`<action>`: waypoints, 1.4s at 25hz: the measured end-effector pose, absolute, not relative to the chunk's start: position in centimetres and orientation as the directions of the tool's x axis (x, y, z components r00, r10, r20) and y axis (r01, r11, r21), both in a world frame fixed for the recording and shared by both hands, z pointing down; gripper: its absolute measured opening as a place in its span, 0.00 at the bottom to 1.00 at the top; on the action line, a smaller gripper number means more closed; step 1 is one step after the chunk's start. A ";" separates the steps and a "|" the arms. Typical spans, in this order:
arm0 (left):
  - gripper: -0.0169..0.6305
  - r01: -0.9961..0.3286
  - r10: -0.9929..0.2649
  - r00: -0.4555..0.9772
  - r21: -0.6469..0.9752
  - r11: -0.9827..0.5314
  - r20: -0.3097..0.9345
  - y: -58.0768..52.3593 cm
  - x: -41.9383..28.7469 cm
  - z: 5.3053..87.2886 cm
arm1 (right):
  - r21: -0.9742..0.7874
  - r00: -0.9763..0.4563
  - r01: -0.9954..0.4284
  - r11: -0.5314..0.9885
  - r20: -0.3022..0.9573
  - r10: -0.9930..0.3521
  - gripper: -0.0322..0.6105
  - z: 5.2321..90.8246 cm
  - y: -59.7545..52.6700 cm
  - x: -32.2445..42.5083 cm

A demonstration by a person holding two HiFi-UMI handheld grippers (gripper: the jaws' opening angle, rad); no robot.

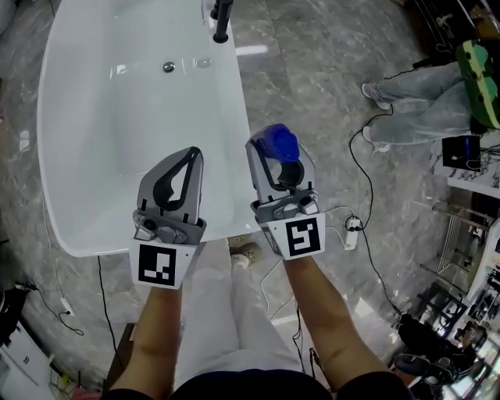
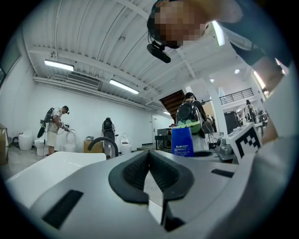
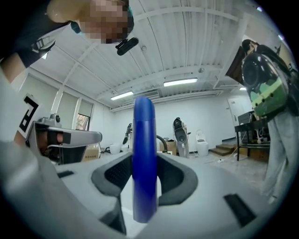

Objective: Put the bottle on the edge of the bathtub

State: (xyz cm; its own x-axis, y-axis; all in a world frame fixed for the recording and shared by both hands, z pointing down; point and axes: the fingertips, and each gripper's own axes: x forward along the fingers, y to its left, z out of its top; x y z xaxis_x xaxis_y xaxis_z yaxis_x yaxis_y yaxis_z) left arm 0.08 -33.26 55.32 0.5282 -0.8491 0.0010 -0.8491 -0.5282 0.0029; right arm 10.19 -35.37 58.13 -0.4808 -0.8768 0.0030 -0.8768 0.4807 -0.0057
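Note:
A blue bottle (image 1: 281, 144) stands upright between the jaws of my right gripper (image 1: 275, 153), which is shut on it beside the bathtub, over the grey floor. In the right gripper view the blue bottle (image 3: 144, 154) fills the gap of the right gripper (image 3: 145, 158), with both pads against its sides. The white bathtub (image 1: 231, 117) lies to the left. My left gripper (image 1: 188, 155) hovers over the tub's near right rim, shut and holding nothing. In the left gripper view the tips of the left gripper (image 2: 149, 156) meet, and the bottle (image 2: 182, 142) shows to the right.
A black faucet (image 1: 223, 20) stands at the tub's far rim, with a drain (image 1: 168, 67) inside. Cables and a power strip (image 1: 353, 232) lie on the marble floor at right. A person (image 1: 422, 101) stands at the far right near shelves. My shoe (image 1: 246, 251) is below the tub's corner.

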 end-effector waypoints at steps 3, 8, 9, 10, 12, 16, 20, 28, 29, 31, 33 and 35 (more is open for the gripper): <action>0.03 -0.856 -0.856 0.517 0.023 -0.516 0.007 -33.7 0.1 56.6 | -0.001 -0.481 -0.877 0.481 0.018 -0.877 0.30 60.0 -36.1 9.9; 0.03 -0.852 -0.851 0.524 0.035 -0.523 0.023 -34.2 1.2 58.9 | 0.007 -0.477 -0.879 0.478 0.040 -0.878 0.30 63.1 -37.3 9.6; 0.03 -0.849 -0.848 0.528 0.036 -0.527 0.032 -34.4 1.5 59.5 | 0.010 -0.478 -0.878 0.479 0.049 -0.877 0.30 63.8 -37.5 9.6; 0.03 -0.846 -0.845 0.533 0.036 -0.532 0.042 -34.6 1.8 60.1 | 0.013 -0.480 -0.876 0.481 0.058 -0.875 0.30 64.5 -37.7 9.5; 0.03 -0.841 -0.839 0.541 0.037 -0.540 0.057 -34.9 2.1 61.1 | 0.011 -0.481 -0.876 0.483 0.072 -0.874 0.30 65.7 -38.2 9.3; 0.03 -0.847 -0.843 0.532 0.053 -0.529 0.080 -35.6 2.3 62.4 | -0.002 -0.479 -0.877 0.480 0.092 -0.873 0.30 67.5 -39.1 9.2; 0.03 -0.847 -0.841 0.531 0.056 -0.528 0.100 -35.6 2.8 63.3 | -0.010 -0.477 -0.878 0.479 0.117 -0.871 0.30 69.4 -39.6 9.3; 0.03 -0.846 -0.838 0.534 0.065 -0.530 0.110 -36.1 3.0 64.4 | -0.023 -0.491 -0.870 0.492 0.134 -0.861 0.30 71.3 -40.3 8.4; 0.03 -0.844 -0.837 0.536 0.065 -0.532 0.110 -36.1 3.1 64.4 | -0.025 -0.489 -0.871 0.490 0.134 -0.862 0.30 71.5 -40.3 8.4; 0.03 -0.844 -0.836 0.537 0.065 -0.533 0.114 -36.1 3.2 64.6 | -0.028 -0.484 -0.874 0.485 0.137 -0.864 0.30 71.8 -40.3 8.5; 0.03 -0.844 -0.836 0.536 0.065 -0.532 0.118 -36.2 3.2 64.7 | -0.035 -0.478 -0.878 0.478 0.141 -0.867 0.30 72.1 -40.5 8.6; 0.03 -0.842 -0.833 0.540 0.063 -0.536 0.120 -36.2 3.3 64.7 | -0.042 -0.477 -0.878 0.476 0.142 -0.867 0.30 72.3 -40.5 8.4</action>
